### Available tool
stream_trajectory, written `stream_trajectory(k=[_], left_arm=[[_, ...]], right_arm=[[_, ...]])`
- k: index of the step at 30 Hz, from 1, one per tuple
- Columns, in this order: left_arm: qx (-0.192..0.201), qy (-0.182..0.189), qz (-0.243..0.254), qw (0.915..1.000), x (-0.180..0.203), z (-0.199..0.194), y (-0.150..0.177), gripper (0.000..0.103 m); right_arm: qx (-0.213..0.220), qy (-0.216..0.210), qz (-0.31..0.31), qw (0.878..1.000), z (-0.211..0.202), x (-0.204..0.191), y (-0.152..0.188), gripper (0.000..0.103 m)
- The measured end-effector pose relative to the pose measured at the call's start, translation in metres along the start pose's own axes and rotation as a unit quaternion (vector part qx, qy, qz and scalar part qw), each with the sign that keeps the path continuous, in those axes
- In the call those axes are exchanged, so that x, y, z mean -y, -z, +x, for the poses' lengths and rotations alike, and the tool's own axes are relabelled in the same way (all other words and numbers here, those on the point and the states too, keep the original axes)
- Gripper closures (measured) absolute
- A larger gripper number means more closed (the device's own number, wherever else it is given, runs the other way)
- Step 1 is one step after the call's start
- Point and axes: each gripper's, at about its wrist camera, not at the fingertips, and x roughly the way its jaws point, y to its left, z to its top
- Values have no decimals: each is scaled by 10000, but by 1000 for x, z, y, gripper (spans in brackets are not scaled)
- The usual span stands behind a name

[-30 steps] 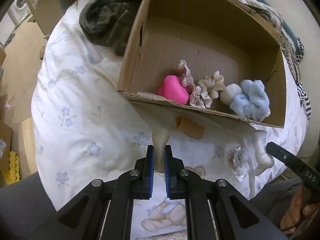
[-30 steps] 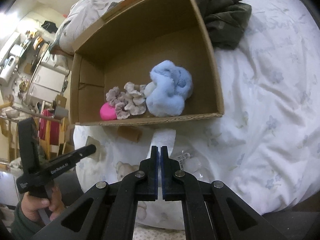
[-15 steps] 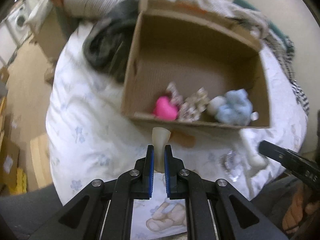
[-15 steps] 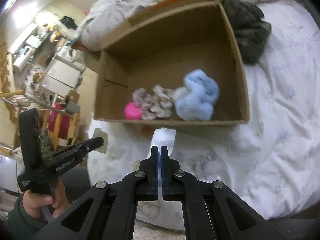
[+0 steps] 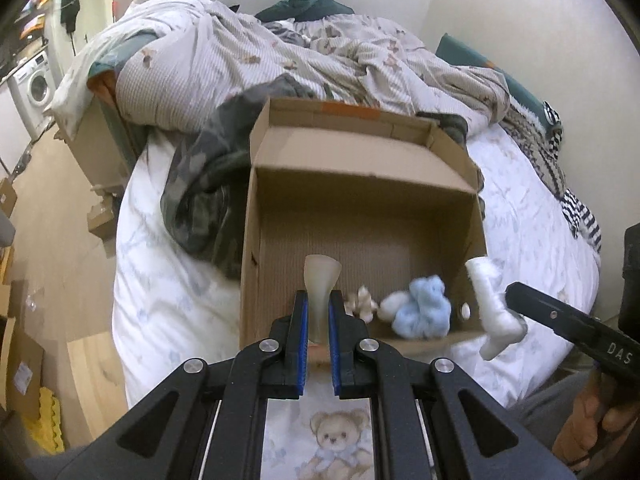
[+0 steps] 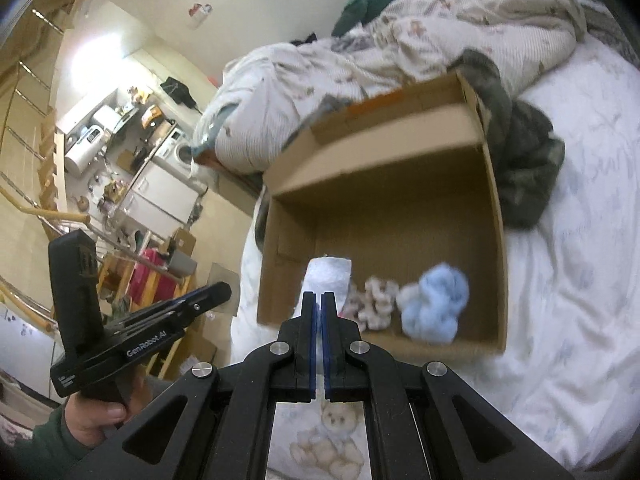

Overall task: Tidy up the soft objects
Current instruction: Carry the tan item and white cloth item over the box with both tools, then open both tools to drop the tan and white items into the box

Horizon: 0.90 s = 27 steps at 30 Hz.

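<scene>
Left wrist view showed the left gripper (image 5: 318,316) closed on a translucent beige soft piece (image 5: 321,280), held up over the near wall of the cardboard box (image 5: 474,216), while the right gripper (image 6: 321,312) was clamped on a fluffy white sock (image 6: 330,276) at the box's near edge. The carry-to-box step was judged to be in hand, with a blue plush (image 5: 424,312) and cream scrunchies (image 6: 374,304) already lying inside. Next, both pieces would need to be brought forward over the open interior before either grip was released.
</scene>
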Motion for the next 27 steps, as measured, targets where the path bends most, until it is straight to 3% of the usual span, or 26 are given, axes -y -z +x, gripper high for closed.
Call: stream_trajectory(k=[7,10,13,16,27], left_arm=[[137,-127,142,9997,8,23,-19,94],[155,11,120,9998,6,43,-14,94],[-113,-16,132,9998,3,67,-5,94],[-433,120,-198,9988,-3,85,-1,94],[-475,-30,155,9987,17,106,5,89]], right_arm=[[205,129,-12,9997,10,12,-27,99],[2,216,139,9997,28,26,-22,99],[-269,260,383,9986,45,41,-16,99],[-335,331,359,9982,53,43,-14,99],[-447,650,311,9964,80,46,-20,99]])
